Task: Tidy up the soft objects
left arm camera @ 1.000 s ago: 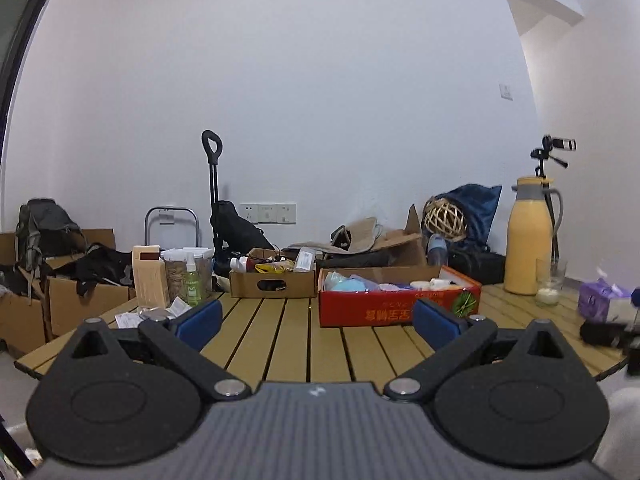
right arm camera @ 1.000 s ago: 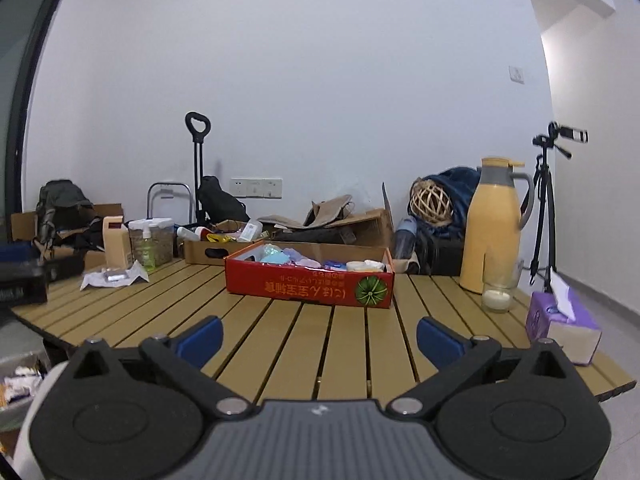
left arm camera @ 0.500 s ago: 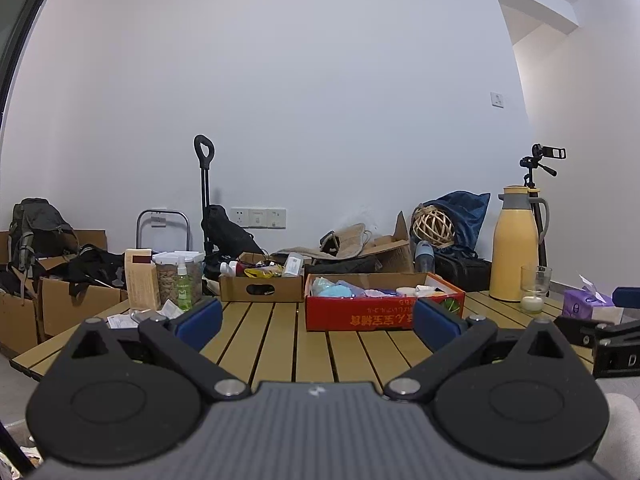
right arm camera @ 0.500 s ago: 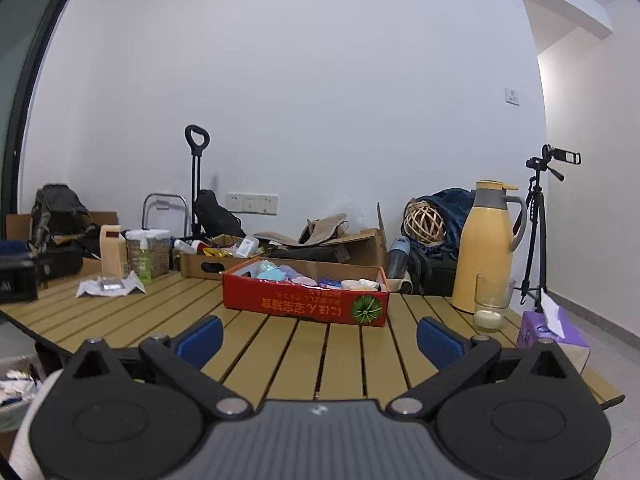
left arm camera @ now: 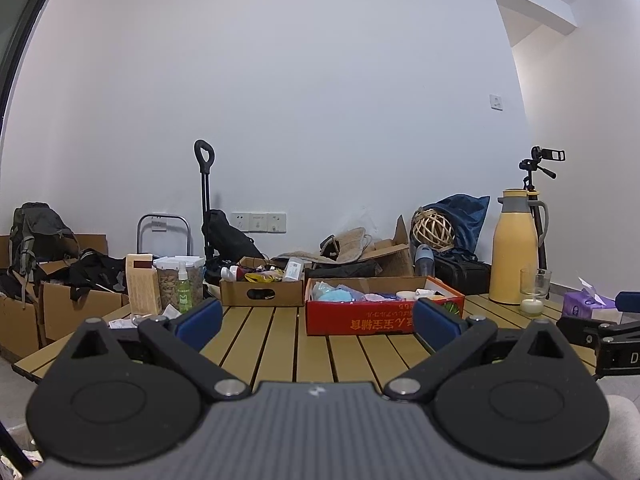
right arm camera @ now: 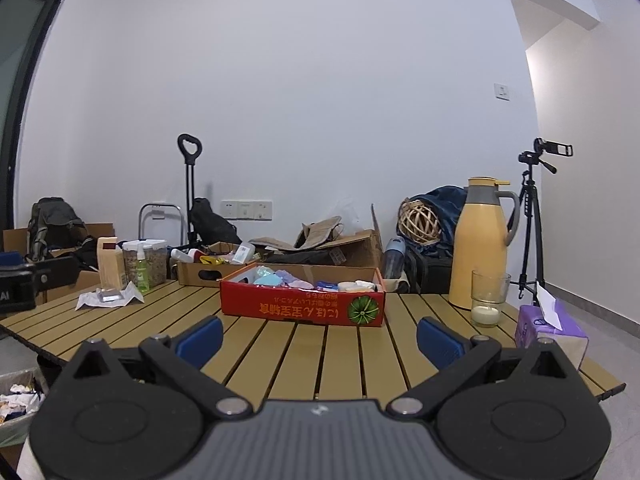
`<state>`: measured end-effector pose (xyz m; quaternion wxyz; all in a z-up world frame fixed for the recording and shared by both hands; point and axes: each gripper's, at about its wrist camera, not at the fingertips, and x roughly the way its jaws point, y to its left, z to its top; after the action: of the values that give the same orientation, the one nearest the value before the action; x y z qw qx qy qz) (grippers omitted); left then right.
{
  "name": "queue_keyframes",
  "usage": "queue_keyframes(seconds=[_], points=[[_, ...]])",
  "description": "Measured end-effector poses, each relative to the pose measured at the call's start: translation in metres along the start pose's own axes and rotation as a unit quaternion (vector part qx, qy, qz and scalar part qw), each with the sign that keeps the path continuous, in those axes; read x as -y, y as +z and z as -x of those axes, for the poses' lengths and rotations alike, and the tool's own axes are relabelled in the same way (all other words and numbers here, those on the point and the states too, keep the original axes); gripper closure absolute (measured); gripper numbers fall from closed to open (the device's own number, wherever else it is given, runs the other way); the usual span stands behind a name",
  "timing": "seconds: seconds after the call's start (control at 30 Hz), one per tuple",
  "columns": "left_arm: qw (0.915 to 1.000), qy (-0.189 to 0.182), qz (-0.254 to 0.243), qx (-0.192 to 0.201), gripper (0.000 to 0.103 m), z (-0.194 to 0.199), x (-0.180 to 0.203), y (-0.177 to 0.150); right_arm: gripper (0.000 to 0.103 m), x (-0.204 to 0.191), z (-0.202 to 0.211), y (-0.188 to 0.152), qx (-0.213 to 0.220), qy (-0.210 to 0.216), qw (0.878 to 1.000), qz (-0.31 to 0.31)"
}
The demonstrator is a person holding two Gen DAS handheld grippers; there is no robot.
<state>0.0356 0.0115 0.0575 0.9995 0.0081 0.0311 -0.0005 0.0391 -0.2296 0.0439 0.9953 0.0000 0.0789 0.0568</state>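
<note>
Both grippers, left gripper [left arm camera: 318, 322] and right gripper [right arm camera: 320, 334], hover at the near edge of a slatted wooden table [right arm camera: 304, 354], blue-padded fingers spread wide and empty. Ahead, a red cardboard box [right arm camera: 303, 307] with upside-down yellow lettering, unreadable, holds pastel soft objects [right arm camera: 276, 278].

A cluttered spare room: cardboard boxes [left arm camera: 60, 304], backpack [left arm camera: 36, 232], tripod camera [right arm camera: 536, 216] along bare walls.

Red box [right arm camera: 302, 306] with yellow lettering and a green melon print, pale blue, pink and white soft items [right arm camera: 276, 278] inside, tan slatted table [right arm camera: 280, 356], yellow flask [right arm camera: 482, 244] with grey lid, purple tissue box [right arm camera: 550, 334]
</note>
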Motion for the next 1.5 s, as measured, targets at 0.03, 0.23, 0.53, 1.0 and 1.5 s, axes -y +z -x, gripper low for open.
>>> queue_keyframes(seconds=[0.03,0.23,0.53,1.0,1.5], points=[[1.0000,-0.001,-0.001,0.000,0.000,0.0003,0.0002,0.0007,0.000,0.0010,0.0000,0.0001,-0.001,0.002,1.000,-0.003],[1.0000,0.000,-0.002,0.004,0.000,0.0039,0.0021,0.0007,0.000,0.0034,0.0005,-0.0004,-0.002,0.006,1.000,-0.011],[1.0000,0.000,-0.002,0.007,0.000,0.0047,0.0012,0.0015,0.000,0.0053,-0.0006,-0.0010,-0.003,0.003,1.000,-0.016],[1.0000,-0.001,-0.003,0.009,0.000,0.0035,-0.0004,0.0016,0.000,0.0005,0.0024,-0.0026,0.000,0.006,1.000,-0.009],[0.9999,-0.002,-0.004,0.015,0.000,0.0064,0.0006,0.0025,0.000,0.0022,0.0040,-0.0016,0.003,0.005,1.000,-0.012]])
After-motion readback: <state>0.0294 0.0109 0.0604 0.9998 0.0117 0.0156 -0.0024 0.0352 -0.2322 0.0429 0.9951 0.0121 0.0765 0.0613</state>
